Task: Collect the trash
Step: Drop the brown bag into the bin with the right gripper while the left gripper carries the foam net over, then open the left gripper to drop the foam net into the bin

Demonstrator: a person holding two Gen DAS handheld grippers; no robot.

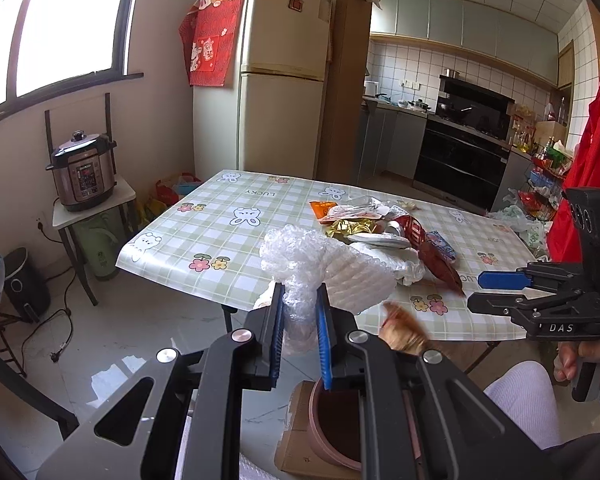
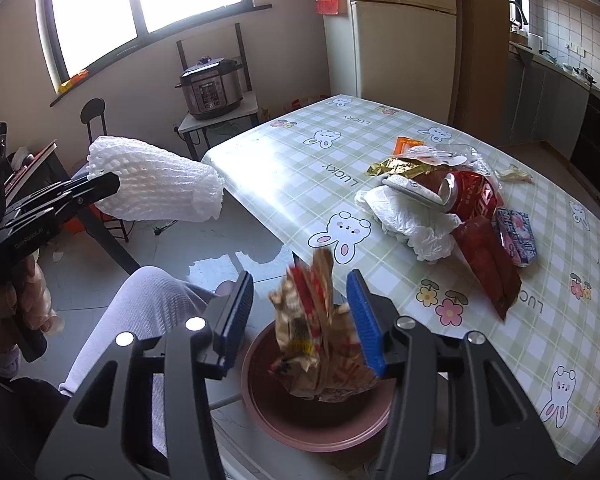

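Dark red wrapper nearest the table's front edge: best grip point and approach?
Judging from the right wrist view, take the long dark red wrapper at its near pointed end, coming from the table's front edge. It lies flat, that tip is clear of the trash pile, and its upper end tucks under other wrappers.

Pressure cooker (image 1: 83, 170), fridge (image 1: 284, 68) — checked tablecloth (image 1: 220, 236)

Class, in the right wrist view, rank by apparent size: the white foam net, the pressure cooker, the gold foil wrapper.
1. white foam net, though it is nearer the camera
2. pressure cooker
3. gold foil wrapper
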